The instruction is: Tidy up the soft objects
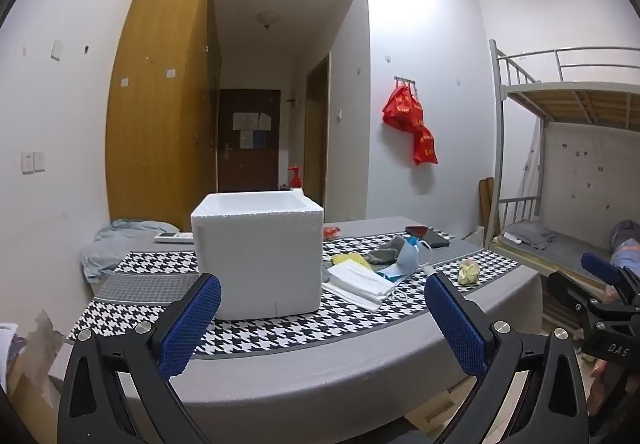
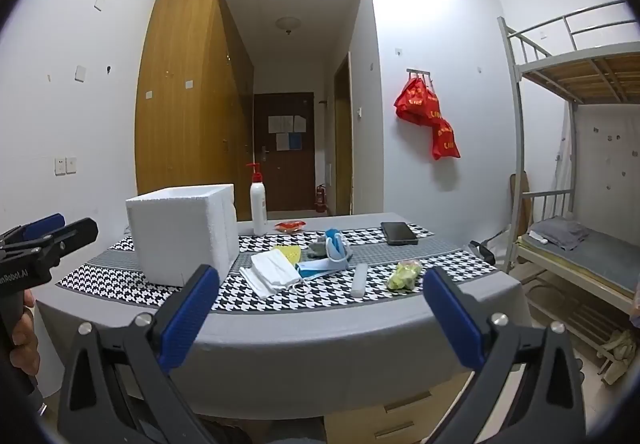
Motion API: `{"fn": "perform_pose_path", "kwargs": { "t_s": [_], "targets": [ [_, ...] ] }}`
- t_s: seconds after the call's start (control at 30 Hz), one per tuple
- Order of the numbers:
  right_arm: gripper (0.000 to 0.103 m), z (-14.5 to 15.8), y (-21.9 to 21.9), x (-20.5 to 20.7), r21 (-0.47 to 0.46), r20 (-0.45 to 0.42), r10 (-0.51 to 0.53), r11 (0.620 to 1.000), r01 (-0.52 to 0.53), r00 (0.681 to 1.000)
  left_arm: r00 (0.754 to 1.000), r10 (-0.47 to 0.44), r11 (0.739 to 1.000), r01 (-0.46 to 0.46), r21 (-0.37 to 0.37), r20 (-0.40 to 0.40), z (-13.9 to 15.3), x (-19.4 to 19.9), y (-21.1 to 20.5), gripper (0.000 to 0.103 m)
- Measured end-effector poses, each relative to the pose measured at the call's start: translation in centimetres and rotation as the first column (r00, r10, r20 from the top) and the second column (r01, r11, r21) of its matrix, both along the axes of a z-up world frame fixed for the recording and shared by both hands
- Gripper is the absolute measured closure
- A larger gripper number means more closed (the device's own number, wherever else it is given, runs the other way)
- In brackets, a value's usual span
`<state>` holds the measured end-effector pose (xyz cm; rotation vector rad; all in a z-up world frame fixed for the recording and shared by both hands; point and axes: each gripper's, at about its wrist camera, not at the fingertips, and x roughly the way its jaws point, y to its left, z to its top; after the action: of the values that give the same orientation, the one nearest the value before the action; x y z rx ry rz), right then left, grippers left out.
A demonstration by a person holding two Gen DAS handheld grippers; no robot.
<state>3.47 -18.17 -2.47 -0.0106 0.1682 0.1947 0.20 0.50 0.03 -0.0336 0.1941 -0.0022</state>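
Note:
A white foam box (image 1: 258,256) (image 2: 184,234) stands open-topped on the houndstooth cloth. Right of it lie soft items: a stack of white masks (image 1: 360,282) (image 2: 274,270), a blue mask (image 1: 402,262) (image 2: 324,266), a yellow cloth (image 1: 352,258) (image 2: 290,253), a grey cloth (image 1: 386,250) (image 2: 318,247) and a yellow-green crumpled wad (image 1: 469,271) (image 2: 405,275). My left gripper (image 1: 322,318) is open and empty, before the table's near edge, facing the box. My right gripper (image 2: 320,314) is open and empty, before the near edge, facing the masks.
A black phone (image 2: 398,233) (image 1: 434,238), a white remote-like bar (image 2: 359,279), a pump bottle (image 2: 259,206) and a red packet (image 2: 290,226) are on the table (image 2: 320,336). A bunk bed (image 2: 580,172) stands at the right. A blue-grey cloth (image 1: 108,248) lies at the far left.

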Motion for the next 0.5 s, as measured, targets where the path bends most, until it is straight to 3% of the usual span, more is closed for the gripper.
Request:
{"fn": "perform_pose_path", "kwargs": {
  "t_s": [0.5],
  "targets": [
    [0.000, 0.46, -0.76, -0.39, 0.007, 0.011, -0.005, 1.000, 0.005, 1.000, 0.999, 0.033, 0.999, -0.033, 0.009, 0.008, -0.07, 0.00, -0.17, 0.001]
  ]
}}
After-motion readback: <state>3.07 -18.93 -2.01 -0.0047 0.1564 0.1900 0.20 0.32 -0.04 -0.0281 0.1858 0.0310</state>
